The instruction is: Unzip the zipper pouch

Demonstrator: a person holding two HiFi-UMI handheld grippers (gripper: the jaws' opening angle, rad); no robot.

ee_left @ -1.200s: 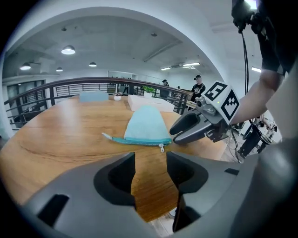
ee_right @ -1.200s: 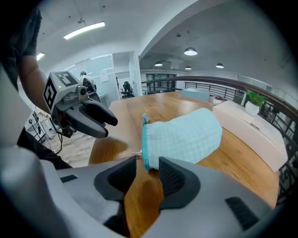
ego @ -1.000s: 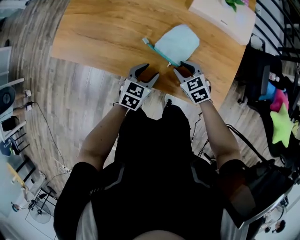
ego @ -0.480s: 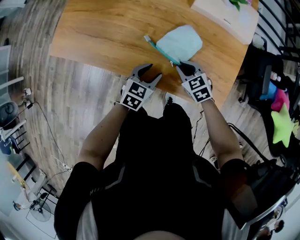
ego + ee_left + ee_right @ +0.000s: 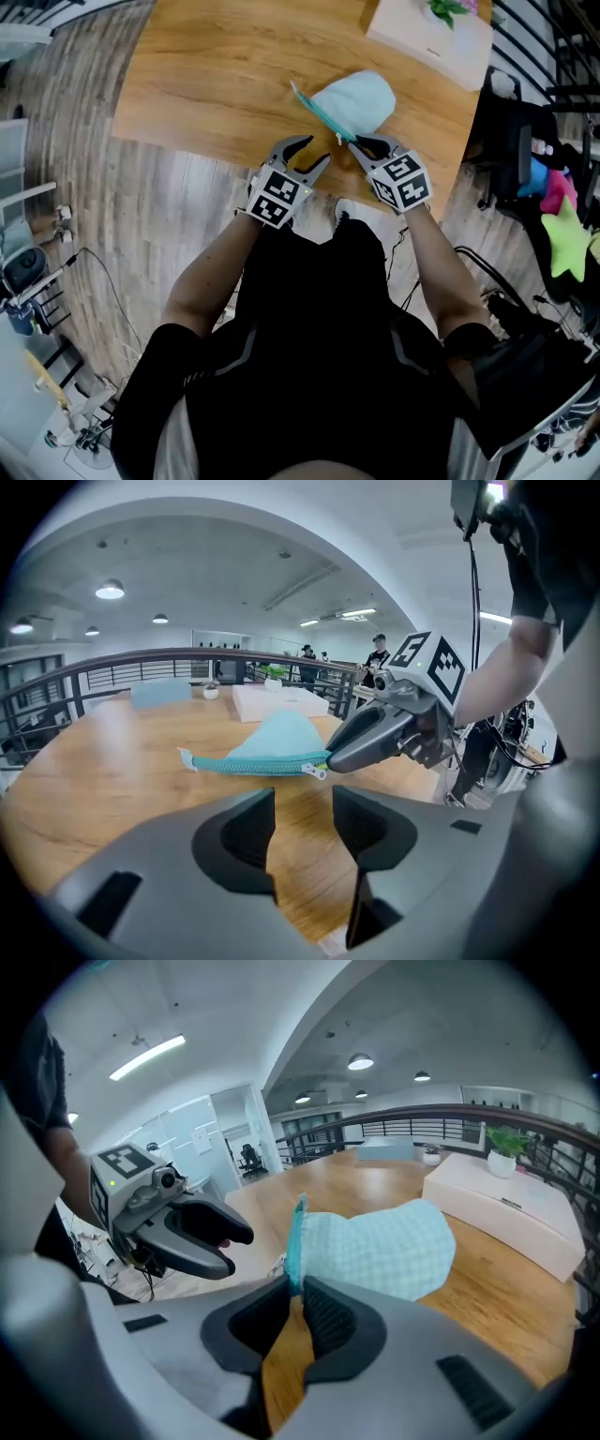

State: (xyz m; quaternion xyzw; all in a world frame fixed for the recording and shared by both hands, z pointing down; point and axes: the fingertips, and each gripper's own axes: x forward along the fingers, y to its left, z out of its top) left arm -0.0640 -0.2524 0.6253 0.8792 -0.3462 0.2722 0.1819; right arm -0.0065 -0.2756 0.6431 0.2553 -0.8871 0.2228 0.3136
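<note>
The light-blue zipper pouch (image 5: 358, 99) lies near the front edge of the wooden table (image 5: 216, 84), its teal zipper (image 5: 316, 110) facing left. My right gripper (image 5: 353, 142) is shut on the pouch's near zipper end; its jaws have just been closing there. In the right gripper view the zipper edge stands upright between the pads of my right gripper (image 5: 298, 1299), and the pouch (image 5: 380, 1246) is lifted. My left gripper (image 5: 317, 149) is open just left of it; its jaws have just been closing a little with nothing between them. The silver zipper pull (image 5: 319, 772) hangs by the right gripper's tip (image 5: 375, 742).
A white box (image 5: 427, 39) with a small green plant stands at the table's back right. The table's front edge runs right under both grippers. A dark chair and colourful bags (image 5: 562, 234) are on the floor to the right.
The right jaws have shut on the pouch's near zipper end. Both grippers have risen, and the pouch's near end has lifted and turned with the right one.
</note>
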